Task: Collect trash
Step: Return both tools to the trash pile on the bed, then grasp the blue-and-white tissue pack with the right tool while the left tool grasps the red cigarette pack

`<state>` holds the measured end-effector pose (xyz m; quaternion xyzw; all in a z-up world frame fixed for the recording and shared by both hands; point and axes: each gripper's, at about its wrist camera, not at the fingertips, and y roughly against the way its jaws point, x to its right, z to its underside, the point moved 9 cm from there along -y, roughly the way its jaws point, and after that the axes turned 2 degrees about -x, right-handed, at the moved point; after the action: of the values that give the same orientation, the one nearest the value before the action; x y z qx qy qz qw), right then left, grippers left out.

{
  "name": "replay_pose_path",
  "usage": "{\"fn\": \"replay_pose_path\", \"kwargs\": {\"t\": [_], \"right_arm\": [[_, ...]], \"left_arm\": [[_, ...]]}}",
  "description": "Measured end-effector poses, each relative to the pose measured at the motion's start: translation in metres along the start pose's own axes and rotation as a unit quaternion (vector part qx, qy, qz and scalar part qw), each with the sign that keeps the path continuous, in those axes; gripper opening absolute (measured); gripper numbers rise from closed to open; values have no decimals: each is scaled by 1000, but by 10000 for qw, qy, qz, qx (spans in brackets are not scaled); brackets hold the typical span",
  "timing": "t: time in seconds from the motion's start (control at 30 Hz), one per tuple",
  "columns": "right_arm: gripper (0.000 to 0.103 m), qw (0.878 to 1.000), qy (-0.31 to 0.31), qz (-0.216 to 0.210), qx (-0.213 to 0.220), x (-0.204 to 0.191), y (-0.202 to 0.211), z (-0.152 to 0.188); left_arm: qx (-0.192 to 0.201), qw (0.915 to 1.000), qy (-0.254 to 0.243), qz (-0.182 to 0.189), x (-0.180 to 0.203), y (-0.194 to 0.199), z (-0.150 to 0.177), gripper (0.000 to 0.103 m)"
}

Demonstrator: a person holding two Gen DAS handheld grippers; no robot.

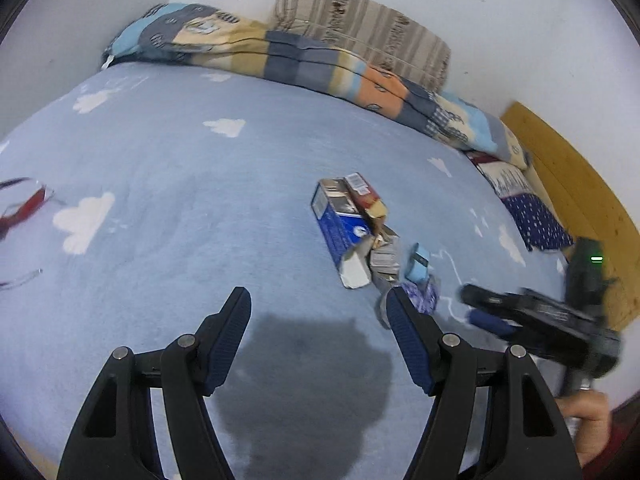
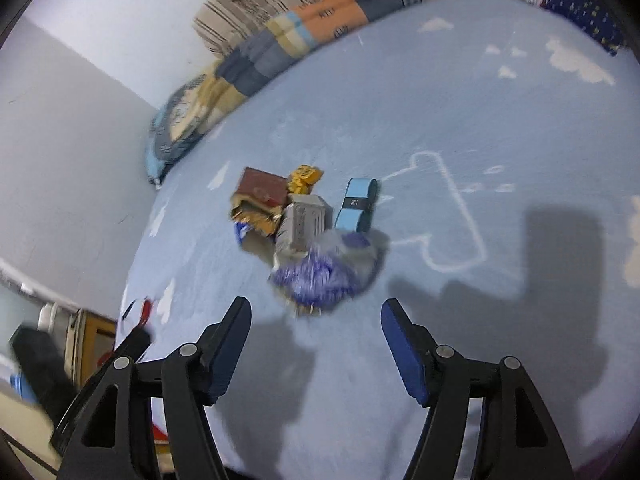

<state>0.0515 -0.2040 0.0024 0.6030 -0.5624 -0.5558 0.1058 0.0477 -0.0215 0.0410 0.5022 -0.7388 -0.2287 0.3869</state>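
Trash lies in one loose heap on the pale blue cloud-print bed sheet (image 2: 460,92): a torn blue cardboard carton (image 1: 340,228), a crushed dark-red box (image 2: 262,194), a grey box (image 2: 306,222), a light-blue band (image 2: 356,204) and a crumpled purple-and-white wrapper (image 2: 320,276), so none of it appears collected yet. The right gripper (image 2: 316,312) hovers just short of the wrapper with jaws wide open and empty. The left gripper (image 1: 320,304) hangs beside the heap, jaws also spread and holding nothing.
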Motion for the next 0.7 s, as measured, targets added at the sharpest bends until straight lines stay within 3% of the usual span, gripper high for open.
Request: {"fn": "replay_pose_path", "kwargs": {"t": [0.17, 0.23, 0.3, 0.33, 0.43, 0.53, 0.7], "right_arm": [[71, 9990, -134, 377, -211, 10, -57, -11], [71, 9990, -106, 307, -292, 13, -70, -12], [54, 9994, -71, 14, -327, 11, -75, -11], [52, 9992, 2, -127, -370, 8, -75, -10], [51, 9994, 157, -159, -275, 1, -60, -10], [51, 9991, 398, 164, 48, -2, -27, -12], [51, 9974, 135, 155, 685, 13, 22, -26]], "left_arm": [[-86, 9998, 189, -15, -5, -11, -5, 69], [-152, 9995, 262, 8, -4, -19, -8, 69], [-187, 9994, 300, 21, -2, -26, -13, 69], [-197, 9993, 318, 20, -1, -31, -17, 69], [-192, 9990, 400, 73, 1, -39, -26, 69], [-185, 9991, 349, 145, 9, -49, -37, 69], [-394, 9968, 477, 506, 33, -75, -62, 69]]}}
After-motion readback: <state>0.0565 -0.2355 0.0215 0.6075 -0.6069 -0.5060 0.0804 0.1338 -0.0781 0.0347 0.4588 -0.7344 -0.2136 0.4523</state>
